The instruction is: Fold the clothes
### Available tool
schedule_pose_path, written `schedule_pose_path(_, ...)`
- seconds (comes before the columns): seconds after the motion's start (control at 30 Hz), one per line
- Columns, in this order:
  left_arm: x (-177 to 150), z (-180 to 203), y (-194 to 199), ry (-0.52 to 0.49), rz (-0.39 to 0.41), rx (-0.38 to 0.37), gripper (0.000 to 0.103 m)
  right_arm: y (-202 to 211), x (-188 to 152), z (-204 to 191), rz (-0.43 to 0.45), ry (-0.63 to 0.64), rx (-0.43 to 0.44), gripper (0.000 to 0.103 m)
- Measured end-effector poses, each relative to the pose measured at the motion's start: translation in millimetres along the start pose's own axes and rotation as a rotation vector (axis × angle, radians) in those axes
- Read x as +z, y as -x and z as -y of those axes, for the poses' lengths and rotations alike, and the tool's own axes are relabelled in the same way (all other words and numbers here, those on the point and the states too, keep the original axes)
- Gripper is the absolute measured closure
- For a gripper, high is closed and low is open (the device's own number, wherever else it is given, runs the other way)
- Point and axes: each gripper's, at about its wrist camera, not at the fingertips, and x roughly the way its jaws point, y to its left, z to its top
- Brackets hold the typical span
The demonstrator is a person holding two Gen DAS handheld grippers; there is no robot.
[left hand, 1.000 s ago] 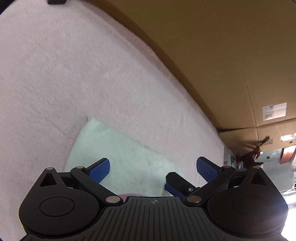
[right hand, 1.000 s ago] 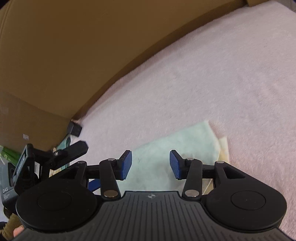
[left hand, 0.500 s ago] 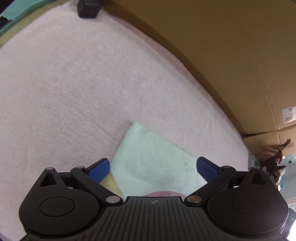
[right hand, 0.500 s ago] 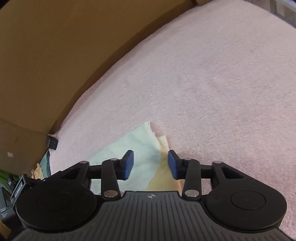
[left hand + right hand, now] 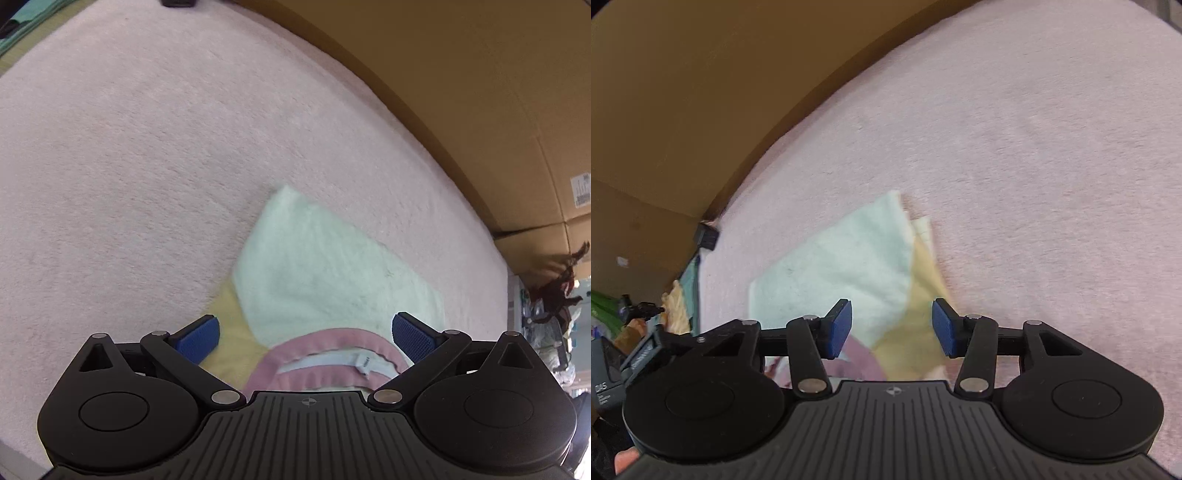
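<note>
A folded garment (image 5: 325, 266) lies flat on the pink fleece surface (image 5: 129, 166). It is pale mint with a yellow panel and a pink collar (image 5: 332, 338) with a white label. My left gripper (image 5: 304, 334) is open and empty, held above the collar end. In the right wrist view the same garment (image 5: 849, 258) shows its mint and yellow parts. My right gripper (image 5: 891, 326) is open and empty above the garment's near edge.
A brown cardboard wall (image 5: 461, 74) borders the fleece at the back. A small black object (image 5: 706, 236) sits at the wall's foot. Other folded cloths (image 5: 681, 295) and clutter lie at the far left of the right wrist view.
Both grippers have drawn back from the garment, so more of it shows, including the yellow panel and pink collar. The right gripper's jaws have opened wider.
</note>
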Motion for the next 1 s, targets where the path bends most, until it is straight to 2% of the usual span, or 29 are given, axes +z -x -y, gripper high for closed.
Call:
schedule_pose_path(0.07,2,-11,12,0.044,0.032,0.0,0.0,9,1,7,0.018,-0.035,0.019,0.045)
schedule_pose_path(0.17,13,-13,10,0.09,0.049,-0.065,0.0,18,0,3,0.033,-0.037,0.074,0.045)
schedule_pose_path(0.27,14,4,-2,0.068,0.018,-0.145,0.0,10,-2,-23,-0.008,0.01,0.153,0.045)
schedule_pose_path(0.37,6,9,-11,0.054,-0.021,-0.18,0.0,-12,-5,-45,-0.08,0.032,0.23,0.046)
schedule_pose_path(0.47,-2,3,-11,0.065,-0.052,-0.191,0.0,-34,-7,-37,-0.151,-0.028,0.207,0.05)
schedule_pose_path(0.53,-7,-1,-11,0.072,-0.072,-0.198,0.0,-33,-7,-21,-0.16,-0.079,0.22,0.065)
schedule_pose_path(0.67,-17,-9,-9,0.086,-0.11,-0.209,0.0,-16,-7,5,-0.154,-0.135,0.207,0.067)
schedule_pose_path(0.73,-16,-11,1,0.083,-0.092,-0.2,0.0,-7,-6,12,-0.145,-0.144,0.189,0.064)
schedule_pose_path(0.8,-11,-13,13,0.083,-0.061,-0.198,0.0,4,-4,13,-0.115,-0.124,0.161,0.054)
schedule_pose_path(0.83,-8,-15,20,0.086,-0.044,-0.198,0.0,9,-3,14,-0.099,-0.118,0.157,0.052)
schedule_pose_path(1.0,12,-46,22,0.149,-0.032,-0.156,0.0,20,11,29,-0.052,-0.171,0.191,0.044)
